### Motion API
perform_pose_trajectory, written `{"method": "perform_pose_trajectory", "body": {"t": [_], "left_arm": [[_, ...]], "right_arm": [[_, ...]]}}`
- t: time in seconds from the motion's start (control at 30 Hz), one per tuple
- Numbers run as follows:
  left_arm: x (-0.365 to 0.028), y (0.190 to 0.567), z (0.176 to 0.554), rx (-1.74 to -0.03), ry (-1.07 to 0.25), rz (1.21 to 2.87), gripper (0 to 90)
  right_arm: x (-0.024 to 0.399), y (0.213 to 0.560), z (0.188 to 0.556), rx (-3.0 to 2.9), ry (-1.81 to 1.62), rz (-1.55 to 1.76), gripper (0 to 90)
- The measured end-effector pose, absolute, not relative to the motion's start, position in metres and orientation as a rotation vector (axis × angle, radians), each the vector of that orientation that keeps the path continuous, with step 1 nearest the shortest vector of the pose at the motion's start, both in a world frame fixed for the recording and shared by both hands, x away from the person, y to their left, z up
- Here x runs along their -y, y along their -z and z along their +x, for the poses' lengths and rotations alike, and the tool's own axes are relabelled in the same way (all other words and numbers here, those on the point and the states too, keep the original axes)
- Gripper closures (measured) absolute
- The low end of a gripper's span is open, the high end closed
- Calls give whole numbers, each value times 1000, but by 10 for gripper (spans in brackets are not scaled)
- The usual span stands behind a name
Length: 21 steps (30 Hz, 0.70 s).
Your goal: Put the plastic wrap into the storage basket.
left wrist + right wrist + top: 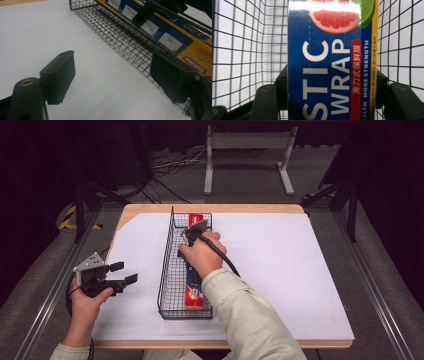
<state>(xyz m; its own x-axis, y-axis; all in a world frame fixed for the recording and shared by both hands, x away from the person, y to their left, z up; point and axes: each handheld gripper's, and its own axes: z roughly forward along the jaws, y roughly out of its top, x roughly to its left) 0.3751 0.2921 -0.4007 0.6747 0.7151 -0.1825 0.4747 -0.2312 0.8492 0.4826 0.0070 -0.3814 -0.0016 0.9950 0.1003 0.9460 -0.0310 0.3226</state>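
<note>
A long blue, yellow and red plastic wrap box (195, 292) lies lengthwise in a black wire basket (165, 265) at the table's middle. My right gripper (192, 236) reaches down into the basket's far half. In the right gripper view the box (329, 62) runs between the jaws, and both fingers (282, 85) press its long sides, so the right gripper (332, 85) is shut on it. My left gripper (124, 273) hovers open over the white sheet to the left of the basket, holding nothing. The left gripper view shows that gripper (116, 75) facing the basket wall (120, 37) and the box (175, 37).
A white sheet (280, 260) covers most of the wooden table (150, 209). Bare sheet lies on both sides of the basket. A white metal stand (247, 150) and cables sit on the floor beyond the table's far edge.
</note>
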Motion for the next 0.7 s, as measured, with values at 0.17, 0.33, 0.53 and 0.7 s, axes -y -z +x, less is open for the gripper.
{"method": "perform_pose_trajectory", "body": {"t": [0.17,0.33,0.53,0.7], "left_arm": [[-292,401,375,-935,-300,1884,212],[-292,401,376,-929,-304,1890,212],[-292,401,375,-934,-300,1891,212],[-292,401,375,-935,-298,1891,212]], "right_arm": [[-6,386,482,-2064,-423,2097,400],[-7,386,482,-2063,-418,2099,399],[-9,387,482,-2064,-388,2080,398],[-11,389,481,-2073,-371,2068,397]]}}
